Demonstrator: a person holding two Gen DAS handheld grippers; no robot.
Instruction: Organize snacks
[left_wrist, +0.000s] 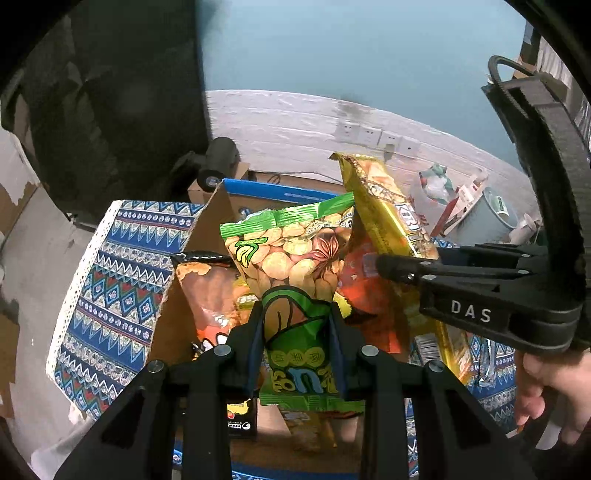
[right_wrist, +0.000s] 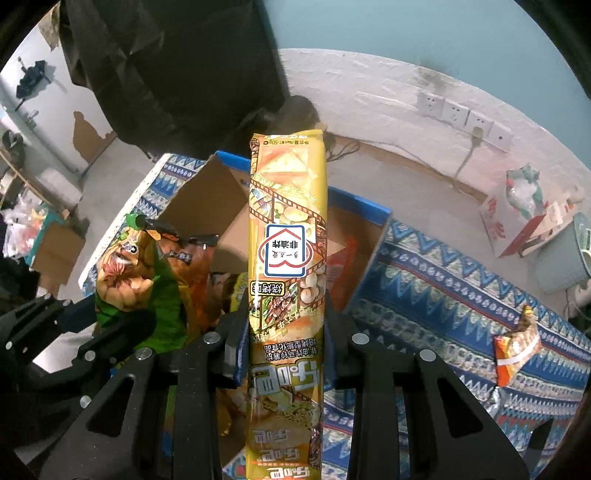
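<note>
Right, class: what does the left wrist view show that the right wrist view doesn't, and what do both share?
Only the left wrist view shows the person's hand at its right edge. Only the right wrist view shows a small orange packet lying on the patterned cloth. Both show the cardboard box, the green bag in the left claw and the yellow pack in the right claw.

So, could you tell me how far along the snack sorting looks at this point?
Several packets already stand in the cardboard box. In hand: the left gripper holds a green bean-snack bag and the right gripper a long yellow packet, both over the box. Left: a small orange packet on the patterned cloth.
</note>
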